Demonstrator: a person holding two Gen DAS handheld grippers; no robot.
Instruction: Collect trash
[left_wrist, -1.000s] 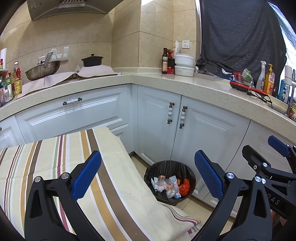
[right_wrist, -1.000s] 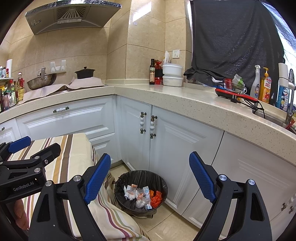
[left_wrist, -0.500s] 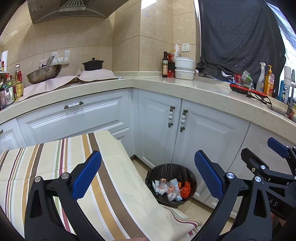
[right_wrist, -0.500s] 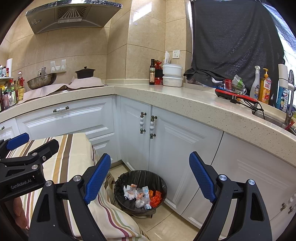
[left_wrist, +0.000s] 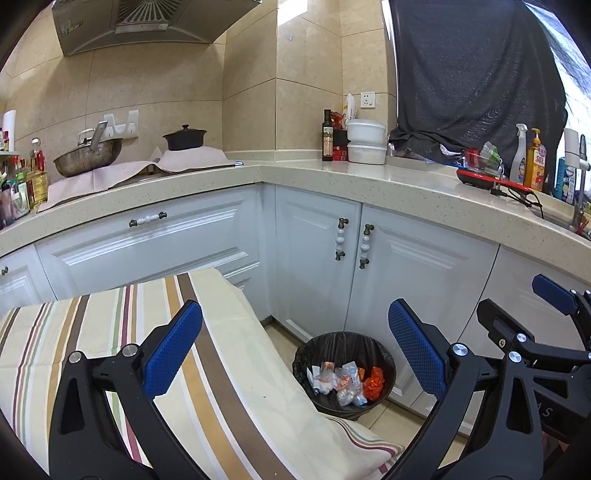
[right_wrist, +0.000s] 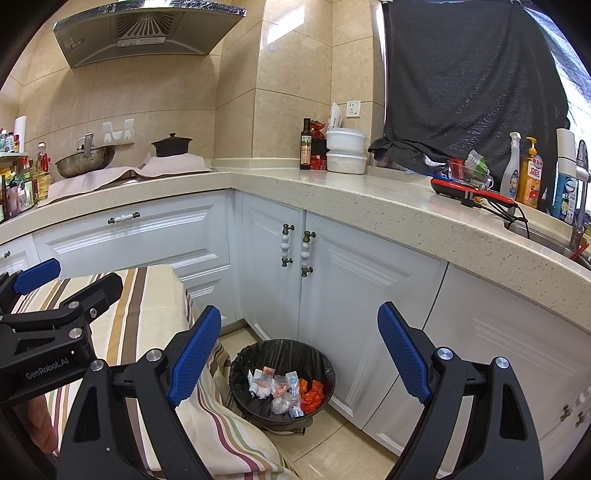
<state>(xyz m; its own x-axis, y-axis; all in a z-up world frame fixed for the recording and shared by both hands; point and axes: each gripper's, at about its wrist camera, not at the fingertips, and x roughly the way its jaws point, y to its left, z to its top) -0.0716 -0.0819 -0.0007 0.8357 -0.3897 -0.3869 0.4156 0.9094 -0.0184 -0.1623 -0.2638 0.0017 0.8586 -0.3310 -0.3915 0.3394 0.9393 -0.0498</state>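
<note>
Left wrist view puts the trash (left_wrist: 343, 384) inside the bin (left_wrist: 314, 350), a black-lined round bin on the floor at about 5 o'clock of the picture, against the white cabinet doors (left_wrist: 317, 273). It is a small heap of clear crinkled wrappers and one orange-red crumpled piece, which I judge light, soft and slippery; any further scrap of that kind would best be pinched at a bunched fold rather than on a flat face. No loose scrap shows on the striped cloth (left_wrist: 110, 332) covering the tabletop, so the collecting looks close to done.

Both tongs stand wide apart and hold nothing: the left tongs (left_wrist: 293, 349) frame the bin between their blue pads, and the right tongs (right_wrist: 299, 350) do the same in the right wrist view, with the bin (right_wrist: 243, 373) at 6 o'clock there. The cloth's hanging corner drapes just beside the bin's rim at its 9 o'clock side and could snag on a low reach.

Farther out, the countertop (left_wrist: 369, 181) carries a dark bottle (left_wrist: 327, 134), stacked white containers (left_wrist: 365, 142) and, at 3 o'clock, a red flat appliance (left_wrist: 487, 180) with its cord.
</note>
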